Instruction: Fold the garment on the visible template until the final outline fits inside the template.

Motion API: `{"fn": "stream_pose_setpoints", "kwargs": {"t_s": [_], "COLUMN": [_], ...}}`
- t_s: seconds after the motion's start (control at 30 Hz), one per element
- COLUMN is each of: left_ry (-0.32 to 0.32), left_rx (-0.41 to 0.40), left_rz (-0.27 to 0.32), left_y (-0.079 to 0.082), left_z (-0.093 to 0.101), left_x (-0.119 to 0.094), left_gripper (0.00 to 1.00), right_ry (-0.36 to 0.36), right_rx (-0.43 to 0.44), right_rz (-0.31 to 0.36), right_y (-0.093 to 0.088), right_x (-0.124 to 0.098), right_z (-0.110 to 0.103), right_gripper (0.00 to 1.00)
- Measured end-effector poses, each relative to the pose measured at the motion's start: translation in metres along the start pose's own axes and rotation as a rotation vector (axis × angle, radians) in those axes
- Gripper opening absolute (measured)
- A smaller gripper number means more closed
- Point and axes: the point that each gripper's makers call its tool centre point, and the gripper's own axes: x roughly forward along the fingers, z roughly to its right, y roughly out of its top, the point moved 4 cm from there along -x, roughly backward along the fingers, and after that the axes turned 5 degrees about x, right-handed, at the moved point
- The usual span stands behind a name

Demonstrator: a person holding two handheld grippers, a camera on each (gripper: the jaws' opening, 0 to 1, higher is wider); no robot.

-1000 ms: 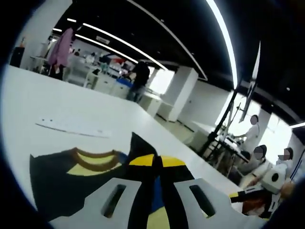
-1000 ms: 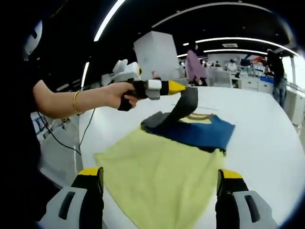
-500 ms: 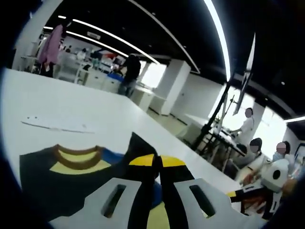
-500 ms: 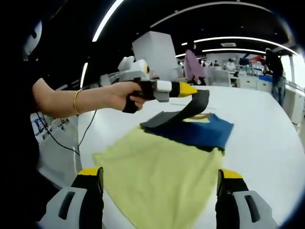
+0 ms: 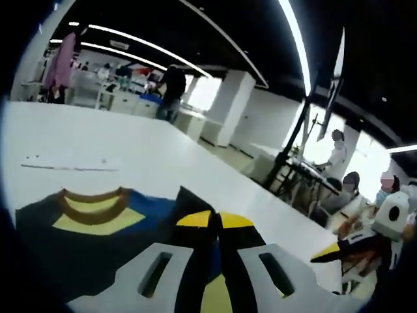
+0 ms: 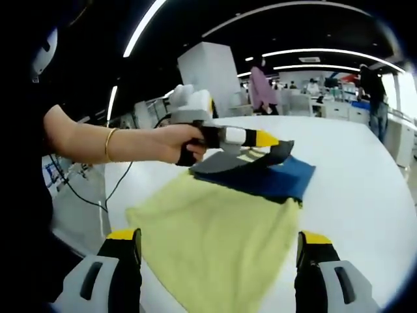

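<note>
On the white table (image 6: 365, 176) your garment (image 6: 215, 228) lay mostly flat: a soft, matte knit with a pale yellow body nearest the right tongs (image 6: 218, 257), then a blue band and dark grey shoulders at the far end. Its long axis ran away from those tongs, hem near, neckline far. In the left gripper view you saw a ribbed brown collar (image 5: 91, 199) curving around a yellow patch, facing away from you. Your left tongs (image 6: 273, 140), with yellow-tipped black jaws, were pressed together on a dark grey sleeve (image 6: 260, 156), which bent limply over the blue part. Your right tongs stood wide apart and gripped nothing, one jaw at each side of the yellow hem. Beyond the collar, a thin pale strip (image 5: 68, 163) lay flat on the table.
</note>
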Motion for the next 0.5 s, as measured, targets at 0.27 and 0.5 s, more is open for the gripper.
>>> {"fn": "stream_pose_setpoints", "kwargs": {"t_s": [0.27, 0.5], "left_ry": [-0.053, -0.086], "left_rx": [0.014, 0.069], "left_rz": [-0.069, -0.068], "left_y": [-0.028, -0.026], "left_z": [0.011, 0.022], "left_x": [0.012, 0.007], "left_gripper": [0.01, 0.15], "right_ry": [0.004, 0.012], "right_rx": [0.006, 0.004], "right_rz": [0.006, 0.005], "right_y": [-0.002, -0.003], "right_x": [0.0, 0.001], "right_z": [-0.001, -0.003], "right_gripper": [0.99, 0.99]}}
